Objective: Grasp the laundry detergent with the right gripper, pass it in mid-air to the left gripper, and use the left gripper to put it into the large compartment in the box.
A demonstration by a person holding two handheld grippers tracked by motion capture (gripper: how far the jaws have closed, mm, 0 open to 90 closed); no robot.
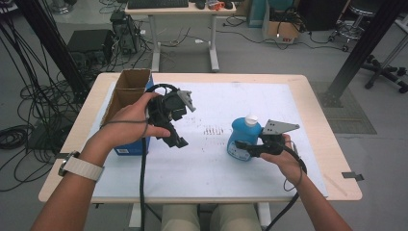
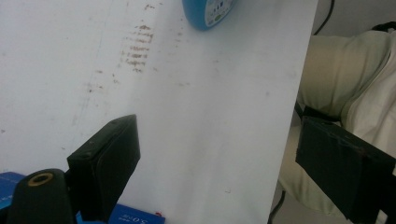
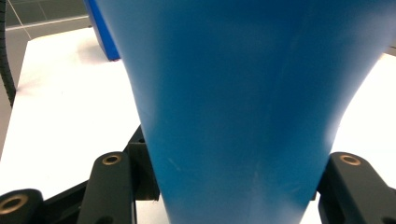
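Note:
A blue bottle [image 1: 239,137] with a white cap stands on the white mat [image 1: 211,168] right of centre. My right gripper [image 1: 246,147] is shut on the bottle's lower body, and in the right gripper view the blue bottle [image 3: 233,93] sits between the two jaws of my right gripper [image 3: 231,168]. My left gripper [image 1: 175,138] hangs above the mat beside an open cardboard box [image 1: 126,91], pointing down. In the left gripper view my left gripper [image 2: 215,128] is open with nothing between its jaws, and the bottle [image 2: 208,13] lies far off at the top edge.
The cardboard box has a blue lower side [image 1: 129,149] and stands at the table's left edge. The near table edge [image 2: 289,116] runs past the person's lap. A desk [image 1: 180,9], cables [image 1: 29,96] and a black post [image 1: 361,53] stand beyond the table.

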